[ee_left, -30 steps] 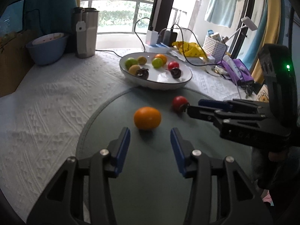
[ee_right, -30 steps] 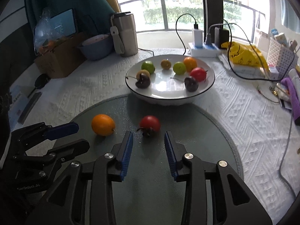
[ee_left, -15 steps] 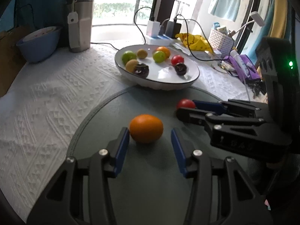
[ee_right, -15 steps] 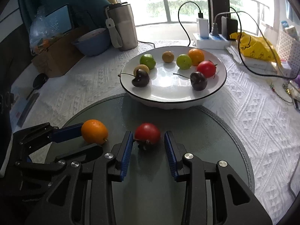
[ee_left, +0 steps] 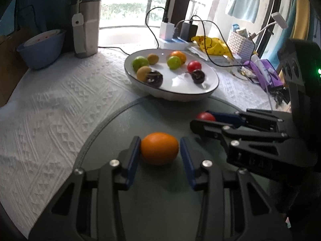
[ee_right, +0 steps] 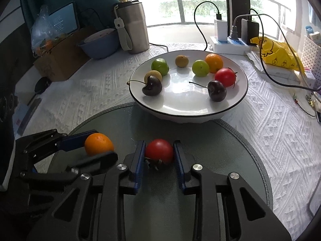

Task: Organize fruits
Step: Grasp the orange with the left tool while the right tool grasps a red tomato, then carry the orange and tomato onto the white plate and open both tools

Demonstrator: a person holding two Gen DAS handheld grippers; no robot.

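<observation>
An orange (ee_left: 159, 148) lies on the round grey glass mat (ee_left: 112, 136) between the blue pads of my left gripper (ee_left: 159, 139). Its jaws are closing; the left pad touches the peel and a sliver of gap shows at the right pad. My right gripper (ee_right: 159, 143) is shut on a red tomato (ee_right: 159, 150) that rests on the mat, both pads against its sides. The two grippers sit side by side. Just beyond them stands a white plate (ee_right: 236, 98) with several fruits: green, orange, red, brown ones and two dark cherries.
A steel tumbler (ee_right: 134, 30) and a blue bowl (ee_right: 100, 44) stand at the back left beside a cardboard box (ee_right: 58, 60). A power strip (ee_right: 230, 44) with trailing black cables, a yellow bag (ee_right: 276, 54) and a white basket (ee_left: 240, 44) crowd the back right.
Both grippers moved forward over their fruits. The right jaws closed onto the tomato. The left jaws narrowed around the orange.
</observation>
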